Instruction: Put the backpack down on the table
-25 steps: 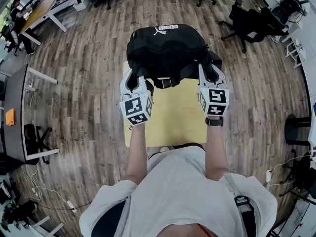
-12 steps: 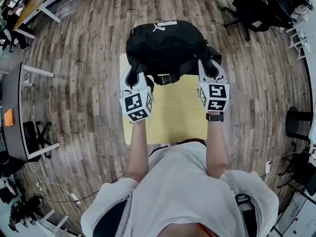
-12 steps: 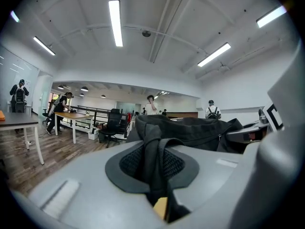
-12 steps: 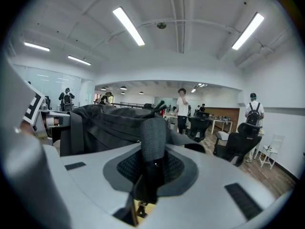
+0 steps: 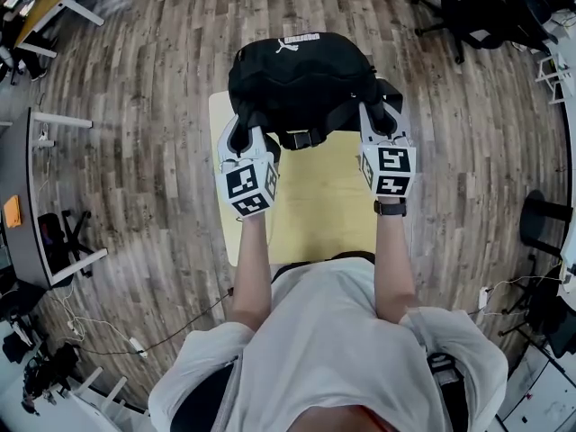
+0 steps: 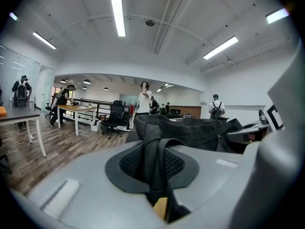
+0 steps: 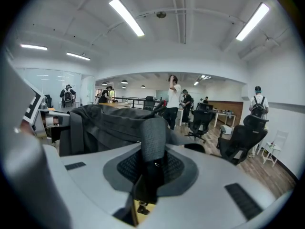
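From the head view, the black backpack (image 5: 301,79) hangs over the far end of the yellow table (image 5: 315,210), carried between the left gripper (image 5: 245,131) and the right gripper (image 5: 378,122); whether it touches the tabletop cannot be told.

In the left gripper view, the left gripper (image 6: 153,178) has its jaws nearly together, pinching a dark strap (image 6: 151,151) that leads to the backpack (image 6: 195,130).

In the right gripper view, the right gripper (image 7: 151,178) is likewise clamped on another strap (image 7: 153,137), with the backpack (image 7: 107,123) just ahead on the left.
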The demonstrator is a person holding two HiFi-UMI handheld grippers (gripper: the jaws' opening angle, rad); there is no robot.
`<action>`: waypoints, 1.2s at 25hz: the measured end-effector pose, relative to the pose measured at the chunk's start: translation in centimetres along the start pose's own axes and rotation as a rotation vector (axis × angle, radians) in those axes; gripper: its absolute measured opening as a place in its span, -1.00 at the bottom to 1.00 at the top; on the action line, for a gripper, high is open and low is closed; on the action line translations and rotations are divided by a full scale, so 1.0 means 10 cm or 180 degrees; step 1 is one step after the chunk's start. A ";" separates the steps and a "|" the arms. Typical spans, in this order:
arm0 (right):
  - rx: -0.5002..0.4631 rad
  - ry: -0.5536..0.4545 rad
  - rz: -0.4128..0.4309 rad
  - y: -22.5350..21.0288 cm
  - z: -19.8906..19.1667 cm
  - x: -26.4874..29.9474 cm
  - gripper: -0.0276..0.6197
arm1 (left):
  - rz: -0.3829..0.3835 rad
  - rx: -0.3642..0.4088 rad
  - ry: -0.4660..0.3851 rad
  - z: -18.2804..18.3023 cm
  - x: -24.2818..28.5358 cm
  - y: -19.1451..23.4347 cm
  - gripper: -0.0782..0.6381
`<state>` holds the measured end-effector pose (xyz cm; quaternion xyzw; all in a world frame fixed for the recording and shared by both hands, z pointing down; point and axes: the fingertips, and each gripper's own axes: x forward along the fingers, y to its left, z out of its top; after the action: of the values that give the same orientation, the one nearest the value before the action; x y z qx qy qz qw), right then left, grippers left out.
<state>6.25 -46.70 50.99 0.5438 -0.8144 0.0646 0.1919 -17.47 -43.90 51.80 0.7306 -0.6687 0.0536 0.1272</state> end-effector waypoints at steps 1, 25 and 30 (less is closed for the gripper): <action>0.0001 0.0019 0.0014 0.00 -0.02 0.05 -0.73 | 0.0015 -0.0010 0.0022 -0.04 0.04 0.02 -0.64; 0.0194 0.0755 0.0188 0.13 -1.19 0.65 -0.73 | 0.0067 -0.0070 0.0797 -1.25 0.41 0.17 -0.64; 0.0221 0.0847 0.0213 0.15 -1.39 0.69 -0.73 | 0.0070 -0.0074 0.0913 -1.46 0.42 0.17 -0.64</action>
<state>5.95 -47.67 66.52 0.5093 -0.7968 0.1705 0.2770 -17.40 -44.33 67.14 0.7066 -0.6521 0.1512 0.2293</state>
